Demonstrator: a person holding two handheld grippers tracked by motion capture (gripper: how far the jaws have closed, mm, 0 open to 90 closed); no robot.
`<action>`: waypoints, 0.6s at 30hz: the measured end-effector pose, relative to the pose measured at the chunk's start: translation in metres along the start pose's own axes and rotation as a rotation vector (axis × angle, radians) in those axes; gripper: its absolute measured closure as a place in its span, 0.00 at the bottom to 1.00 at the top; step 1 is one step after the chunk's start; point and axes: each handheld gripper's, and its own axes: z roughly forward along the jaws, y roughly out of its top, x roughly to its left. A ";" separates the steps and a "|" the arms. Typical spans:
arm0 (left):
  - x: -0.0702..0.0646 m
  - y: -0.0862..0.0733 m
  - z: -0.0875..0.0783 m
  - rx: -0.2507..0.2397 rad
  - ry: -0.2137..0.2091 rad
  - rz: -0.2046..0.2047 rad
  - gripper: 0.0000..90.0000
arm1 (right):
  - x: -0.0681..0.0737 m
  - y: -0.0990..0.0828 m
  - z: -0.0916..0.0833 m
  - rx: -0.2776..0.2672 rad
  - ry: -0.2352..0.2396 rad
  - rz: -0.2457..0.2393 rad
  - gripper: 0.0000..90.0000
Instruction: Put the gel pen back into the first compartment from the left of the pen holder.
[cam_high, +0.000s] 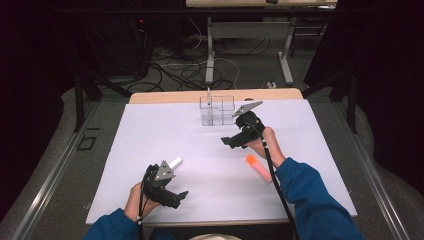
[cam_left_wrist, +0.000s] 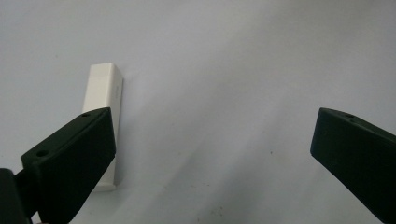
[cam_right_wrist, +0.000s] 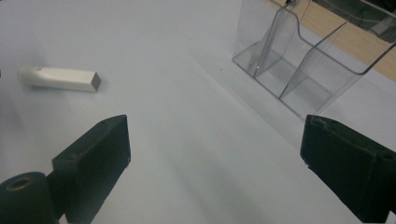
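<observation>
The white block (cam_left_wrist: 105, 121) lies flat on the surface (cam_high: 210, 165), partly behind one jaw of the left gripper (cam_left_wrist: 212, 154), outside the gap. Both grippers' jaws stand apart, empty; the right gripper (cam_right_wrist: 215, 163) hovers near the clear holder (cam_right_wrist: 303, 60).

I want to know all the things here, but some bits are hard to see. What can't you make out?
- White block: in the left gripper view, a black jaw covers its near end.
- Orange marker: in the high view, the right claw's cable crosses one end; any label is too small.
- Clear organizer: the right gripper view's top edge cuts it off; the thin stick inside is too blurry to name.
</observation>
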 end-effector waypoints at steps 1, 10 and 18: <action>0.000 0.000 0.000 0.001 0.001 0.000 0.00 | 0.001 -0.003 -0.001 0.008 0.005 -0.001 0.07; 0.000 0.000 0.000 0.002 0.001 0.000 0.00 | 0.009 -0.025 -0.012 0.047 0.012 -0.003 0.05; 0.000 0.000 0.000 -0.001 0.002 0.004 0.00 | 0.014 -0.044 -0.023 0.066 0.026 0.001 0.05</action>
